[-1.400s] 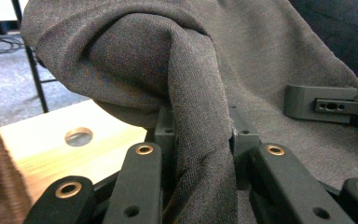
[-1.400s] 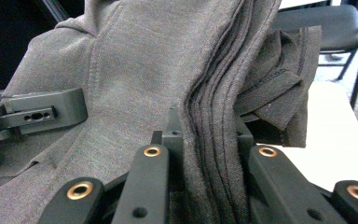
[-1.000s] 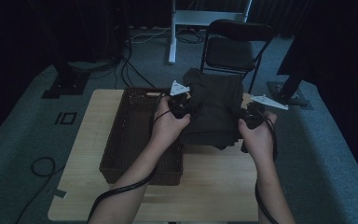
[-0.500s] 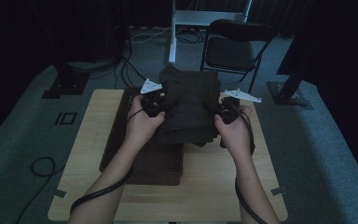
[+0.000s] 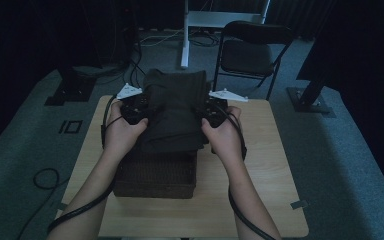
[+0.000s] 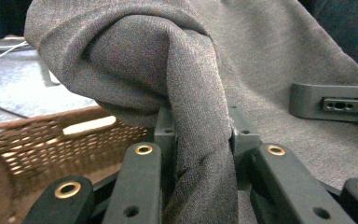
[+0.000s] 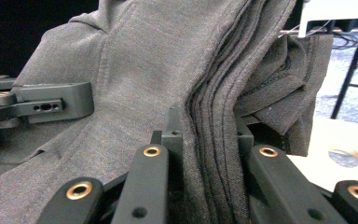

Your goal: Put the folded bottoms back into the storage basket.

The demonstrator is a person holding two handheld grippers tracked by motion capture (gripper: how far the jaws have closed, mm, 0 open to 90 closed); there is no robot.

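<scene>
A dim recording studio: black curtains (image 5: 25,40), floor cables (image 5: 45,177), stand bases (image 5: 310,102), a folding chair (image 5: 250,50).

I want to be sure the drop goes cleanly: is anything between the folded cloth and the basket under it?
Nothing visible. The cloth hangs clamped between the left gripper and the right gripper, over the far end of the basket. The part of the basket's inside that shows in the left gripper view looks bare.

grey garment (image 6: 200,140) pinched in left gripper (image 6: 200,154), wicker basket (image 6: 51,140)
</scene>
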